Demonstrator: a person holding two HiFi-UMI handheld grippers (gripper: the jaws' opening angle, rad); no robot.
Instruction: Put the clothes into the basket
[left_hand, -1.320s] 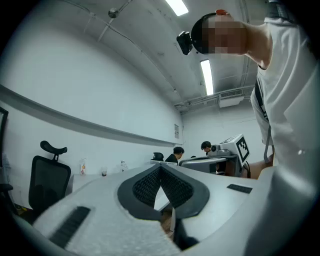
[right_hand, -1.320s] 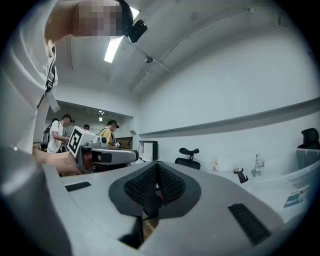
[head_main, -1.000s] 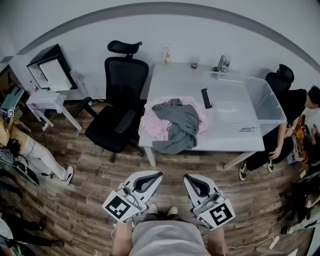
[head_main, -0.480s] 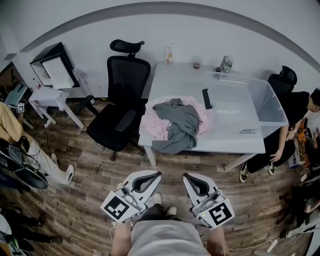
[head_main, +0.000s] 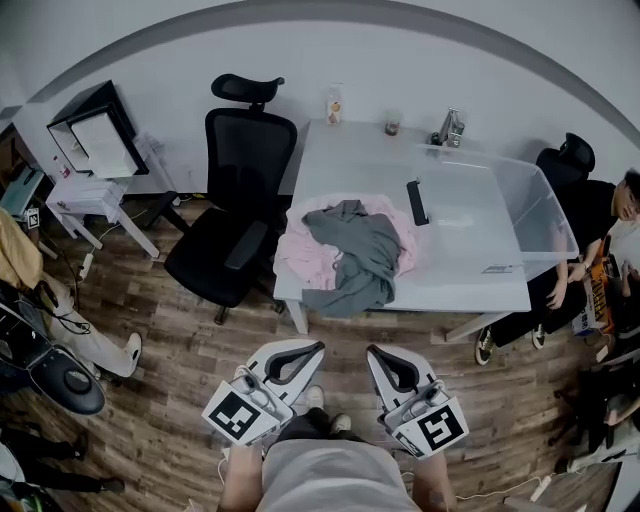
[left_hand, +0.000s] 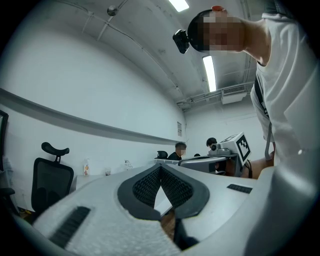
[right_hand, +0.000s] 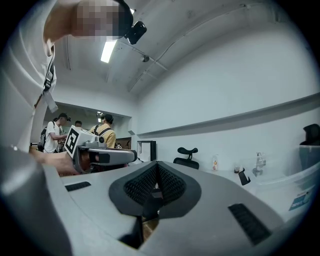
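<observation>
Head view, from the left: a black office chair (head_main: 235, 200) stands beside the white table (head_main: 440, 275), clear of the work. Low in the frame, the left gripper (head_main: 312, 349) is held level in front of the person. Its jaws are pressed together with nothing between them, and its own view shows the ribbed pads meeting at the tip. The clothes lie heaped on the table's near left corner: a pink garment (head_main: 300, 250) underneath, with a grey garment (head_main: 365, 250) draped over it and hanging past the edge. The right gripper (head_main: 374, 352) mirrors the left, likewise closed and empty, and well apart from the pile. Farther right a slim black object (head_main: 417, 200) lies on the tabletop. The basket (head_main: 545, 215), of clear plastic, sits at the table's right end with no clothes visible inside it. By my reading the task has barely begun: this is the approach, with no garment taken yet. The next move calls for stepping up to the table, parting one pair of jaws and pinching the grey garment, which lies on top. It should be lifted high enough that its hanging tail clears the edge on the way across to the basket.
</observation>
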